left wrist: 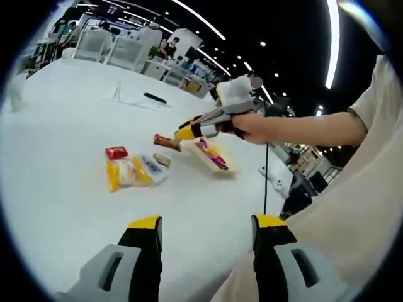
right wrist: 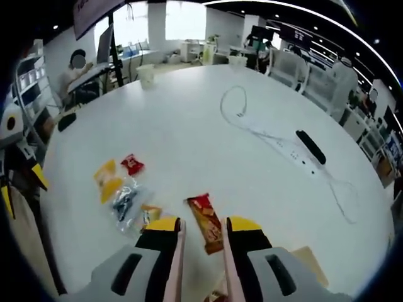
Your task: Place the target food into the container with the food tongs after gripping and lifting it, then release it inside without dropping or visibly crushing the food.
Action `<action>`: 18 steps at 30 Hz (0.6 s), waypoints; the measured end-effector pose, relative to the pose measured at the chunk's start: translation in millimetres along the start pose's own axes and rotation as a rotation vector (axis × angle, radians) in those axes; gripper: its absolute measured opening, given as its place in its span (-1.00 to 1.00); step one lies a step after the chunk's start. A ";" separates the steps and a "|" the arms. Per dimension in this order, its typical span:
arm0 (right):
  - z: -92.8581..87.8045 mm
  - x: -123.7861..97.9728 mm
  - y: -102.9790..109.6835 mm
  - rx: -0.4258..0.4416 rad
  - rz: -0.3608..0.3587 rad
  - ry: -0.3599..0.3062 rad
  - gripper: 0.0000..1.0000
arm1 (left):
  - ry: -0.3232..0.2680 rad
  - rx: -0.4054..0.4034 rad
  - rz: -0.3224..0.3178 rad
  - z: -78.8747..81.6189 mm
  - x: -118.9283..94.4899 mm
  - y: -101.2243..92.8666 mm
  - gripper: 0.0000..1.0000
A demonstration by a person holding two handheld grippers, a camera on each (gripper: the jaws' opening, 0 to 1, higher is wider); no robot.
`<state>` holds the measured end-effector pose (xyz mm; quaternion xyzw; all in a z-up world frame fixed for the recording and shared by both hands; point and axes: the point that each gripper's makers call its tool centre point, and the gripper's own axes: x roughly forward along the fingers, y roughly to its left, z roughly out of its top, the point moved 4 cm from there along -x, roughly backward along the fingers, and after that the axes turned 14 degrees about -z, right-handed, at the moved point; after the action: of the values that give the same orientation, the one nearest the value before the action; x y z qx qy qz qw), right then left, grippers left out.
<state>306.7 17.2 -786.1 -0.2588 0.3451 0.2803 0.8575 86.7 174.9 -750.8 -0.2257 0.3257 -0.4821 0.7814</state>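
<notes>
On my left I hold my left claw (left wrist: 204,236) above the white surface (left wrist: 56,189), its two yellow-tipped jaws wide apart with nothing between them. Ahead of it I count a small huddle of four packets: one small red packet (left wrist: 116,151), one yellow packet (left wrist: 121,173), one clear pale packet (left wrist: 153,168) and one small tan packet (left wrist: 162,160), the yellow and clear ones touching. Further right lies one shallow tan tray (left wrist: 221,165) with purple and yellow wrapped pieces in it. My right hand (left wrist: 252,127) reaches in from the right, carrying the other claw just above that tray.

In the right gripper view, my right claw (right wrist: 204,229) has its jaws set close, and pale tongs run along their inner edges. The wafer bar (right wrist: 206,229) sits between them: one long packet, red at the far end, orange-brown toward me, with printed wafer pieces. I cannot tell whether the tongs actually pinch it or whether it rests on the surface. To its left lie the same few packets; to its right, one black remote (right wrist: 311,146) and one white cable (right wrist: 264,129).
</notes>
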 end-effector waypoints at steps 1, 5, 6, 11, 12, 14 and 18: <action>0.2 0.3 0.1 -0.001 0.000 0.001 -0.43 | -0.001 0.000 0.002 0.1 -0.2 0.1 0.14; -0.5 3.8 -0.6 -0.010 -0.001 0.005 -0.43 | -0.003 0.001 0.009 0.5 -0.8 1.0 0.16; -1.3 5.2 -0.3 -0.021 0.000 0.008 -0.43 | -0.004 0.000 0.012 0.4 -1.1 1.4 0.17; -3.7 9.3 0.9 -0.062 0.004 0.019 -0.43 | -0.014 -0.002 0.033 1.0 -2.9 4.1 0.20; -4.3 9.9 0.9 -0.067 0.004 0.021 -0.43 | -0.016 -0.002 0.036 1.1 -3.2 4.4 0.20; -5.8 11.5 0.5 -0.078 0.004 0.030 -0.43 | -0.019 0.000 0.048 1.0 -4.6 5.3 0.21; -7.3 13.9 -0.7 -0.084 0.003 0.038 -0.43 | -0.018 -0.002 0.054 -1.0 -6.4 6.4 0.21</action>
<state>312.3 16.2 -800.8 -0.2995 0.3495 0.2908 0.8388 87.8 183.4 -753.9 -0.2220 0.3250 -0.4584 0.7968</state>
